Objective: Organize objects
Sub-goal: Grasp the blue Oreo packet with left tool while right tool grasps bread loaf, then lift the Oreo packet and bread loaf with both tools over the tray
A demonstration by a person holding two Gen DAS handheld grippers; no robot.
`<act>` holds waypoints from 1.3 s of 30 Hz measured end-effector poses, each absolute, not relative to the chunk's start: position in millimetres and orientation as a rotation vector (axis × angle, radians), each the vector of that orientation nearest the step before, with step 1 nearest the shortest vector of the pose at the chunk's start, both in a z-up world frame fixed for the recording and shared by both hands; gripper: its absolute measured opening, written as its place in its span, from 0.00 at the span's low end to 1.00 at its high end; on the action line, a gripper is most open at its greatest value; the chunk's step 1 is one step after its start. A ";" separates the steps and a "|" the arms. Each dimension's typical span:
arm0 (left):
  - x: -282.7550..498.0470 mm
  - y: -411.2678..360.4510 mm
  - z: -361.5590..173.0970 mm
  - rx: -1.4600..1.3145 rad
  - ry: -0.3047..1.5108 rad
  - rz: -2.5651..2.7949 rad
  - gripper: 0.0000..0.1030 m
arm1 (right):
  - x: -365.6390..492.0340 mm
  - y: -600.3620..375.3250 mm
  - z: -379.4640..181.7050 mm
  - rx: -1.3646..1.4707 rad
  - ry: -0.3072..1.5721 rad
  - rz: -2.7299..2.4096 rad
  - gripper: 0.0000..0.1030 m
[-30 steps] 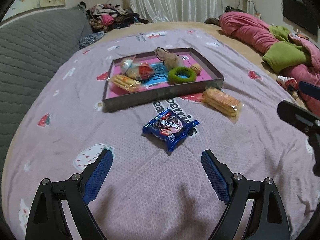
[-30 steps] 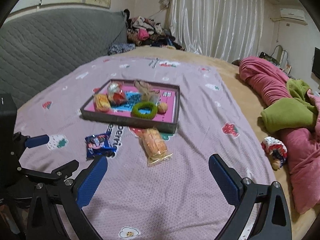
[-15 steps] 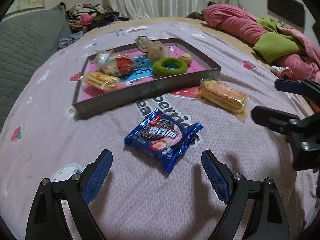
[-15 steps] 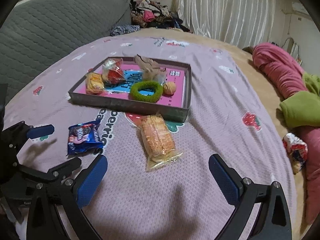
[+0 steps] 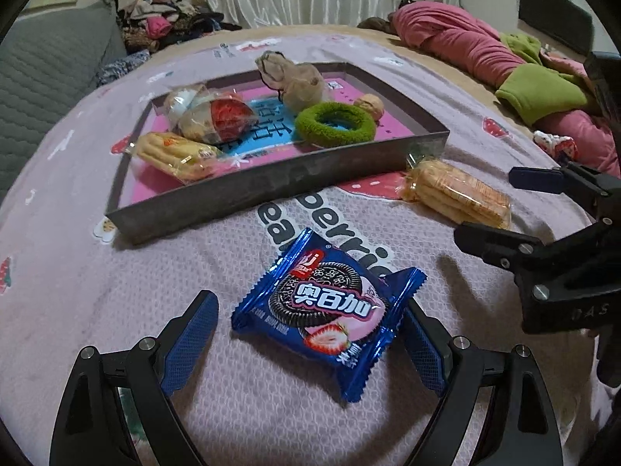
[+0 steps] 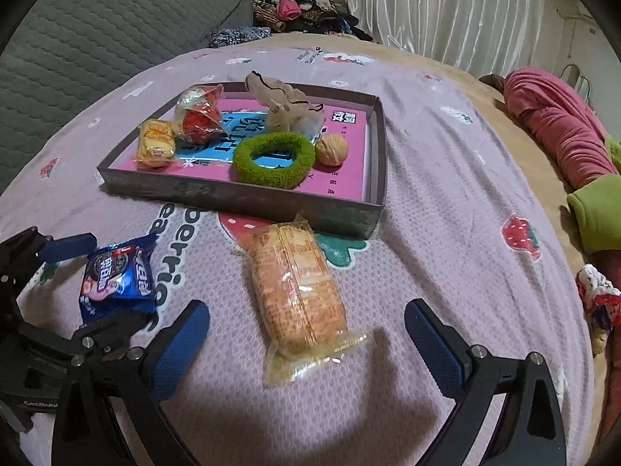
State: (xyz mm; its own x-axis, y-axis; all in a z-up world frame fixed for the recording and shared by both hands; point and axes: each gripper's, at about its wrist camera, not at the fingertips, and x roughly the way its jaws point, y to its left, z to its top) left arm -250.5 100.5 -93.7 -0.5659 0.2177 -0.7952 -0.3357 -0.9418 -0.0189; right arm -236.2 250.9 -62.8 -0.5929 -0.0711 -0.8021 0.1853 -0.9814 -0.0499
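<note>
A blue cookie packet (image 5: 330, 306) lies flat on the purple bedspread, between the wide-apart fingers of my left gripper (image 5: 310, 334), which is open and low over it; the pads do not press it. A clear pack of orange crackers (image 6: 297, 291) lies lengthwise between the fingers of my right gripper (image 6: 306, 334), also open, its pads well clear of the pack. Behind both sits a shallow grey tray (image 5: 271, 186) with a pink floor. It holds a green fuzzy ring (image 5: 335, 122), a walnut (image 6: 331, 148), wrapped snacks and a beige plush toy.
The crackers (image 5: 456, 194) lie just off the tray's (image 6: 248, 198) near right corner. Pink and green bedding (image 5: 504, 58) is piled at the right; a small patterned item (image 6: 597, 303) lies at the right edge. A grey quilted headboard (image 6: 97, 31) and clothes stand behind.
Both grippers have come down and forward. The blue packet now sits between the left fingers and the cracker pack between the right fingers; jaws stayed wide.
</note>
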 end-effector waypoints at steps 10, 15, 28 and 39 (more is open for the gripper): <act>-268.7 97.5 -102.8 -1.263 0.100 2.443 0.88 | -250.5 244.3 -75.6 1.353 0.182 -2.611 0.63; -267.6 99.7 -101.6 -1.234 0.104 2.436 0.73 | -249.4 241.2 -76.6 1.328 0.180 -2.597 0.52; -257.3 89.1 -98.7 -1.246 0.018 2.450 0.60 | -237.0 242.4 -71.7 1.260 0.090 -2.619 0.39; -236.8 79.5 -77.2 -1.225 0.046 2.564 0.60 | -216.0 242.3 -43.8 1.165 0.048 -2.653 0.39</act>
State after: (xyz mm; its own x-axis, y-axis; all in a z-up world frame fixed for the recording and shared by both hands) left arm -236.8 79.5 -77.2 -0.5920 0.2524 -0.7654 -0.2796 -0.9550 -0.0987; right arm -216.0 242.3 -43.8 -0.6518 -0.2077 -0.7294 0.2342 -0.9699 0.0669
